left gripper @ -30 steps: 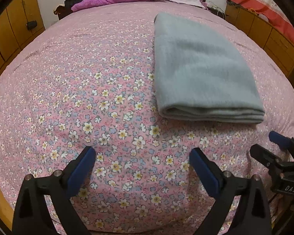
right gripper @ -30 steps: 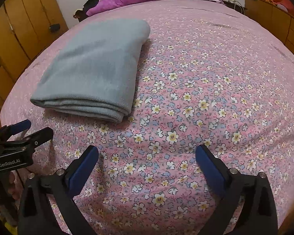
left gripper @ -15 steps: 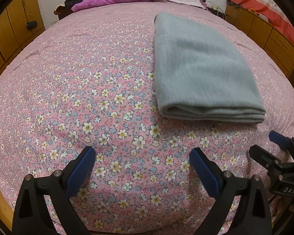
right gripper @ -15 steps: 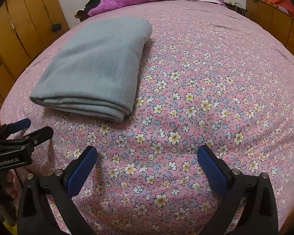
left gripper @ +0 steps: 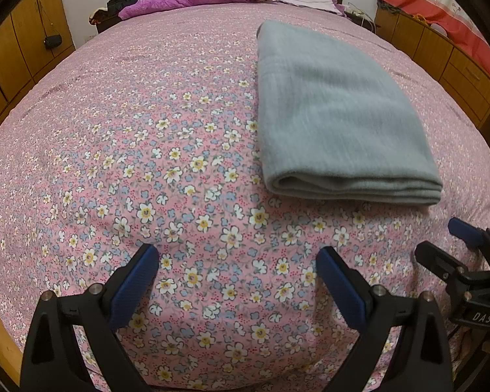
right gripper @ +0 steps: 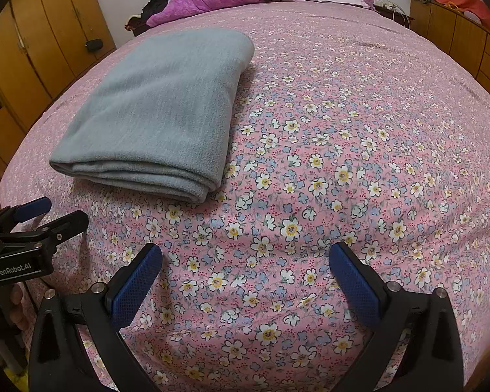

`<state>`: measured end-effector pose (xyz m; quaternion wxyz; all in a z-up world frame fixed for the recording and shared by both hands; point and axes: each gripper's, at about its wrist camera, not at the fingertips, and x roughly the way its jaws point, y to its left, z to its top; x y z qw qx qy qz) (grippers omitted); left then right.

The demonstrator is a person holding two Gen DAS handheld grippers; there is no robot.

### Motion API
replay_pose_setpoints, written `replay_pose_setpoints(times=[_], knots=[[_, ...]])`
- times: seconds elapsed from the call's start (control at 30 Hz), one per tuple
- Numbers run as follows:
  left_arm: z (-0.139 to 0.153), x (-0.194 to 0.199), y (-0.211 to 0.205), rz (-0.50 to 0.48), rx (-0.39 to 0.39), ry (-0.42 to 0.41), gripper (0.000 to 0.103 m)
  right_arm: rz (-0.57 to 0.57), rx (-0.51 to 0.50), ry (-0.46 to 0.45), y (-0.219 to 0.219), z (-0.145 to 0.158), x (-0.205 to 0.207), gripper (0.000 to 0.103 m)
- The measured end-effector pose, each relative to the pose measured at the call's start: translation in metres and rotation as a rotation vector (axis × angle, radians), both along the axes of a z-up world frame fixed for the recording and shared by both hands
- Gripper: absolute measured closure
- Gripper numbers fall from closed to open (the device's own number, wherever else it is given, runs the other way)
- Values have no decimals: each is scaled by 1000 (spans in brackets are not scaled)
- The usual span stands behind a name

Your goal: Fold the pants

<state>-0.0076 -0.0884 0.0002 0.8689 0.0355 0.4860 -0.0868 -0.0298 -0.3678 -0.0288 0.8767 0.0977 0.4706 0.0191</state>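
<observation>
Pants (left gripper: 336, 121), grey and folded, lie upper right on the floral bedspread (left gripper: 147, 163); left gripper (left gripper: 236, 272) and right gripper (right gripper: 245, 269) gape wide, holding nothing.

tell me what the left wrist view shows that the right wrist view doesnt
Only the left wrist view shows the right gripper from the side, at its right edge. Only the right wrist view shows the left gripper from the side, at its left edge. Both show the folded grey pants lying on the floral bedspread, untouched, with both grippers open.
</observation>
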Motion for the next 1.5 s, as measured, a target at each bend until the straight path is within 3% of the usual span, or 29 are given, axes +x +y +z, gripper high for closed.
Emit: replay_pose_setpoints(times=[1.5], knots=[[0,0,1,0,2,0,3,2,-6,2,-2,-2,2,3]])
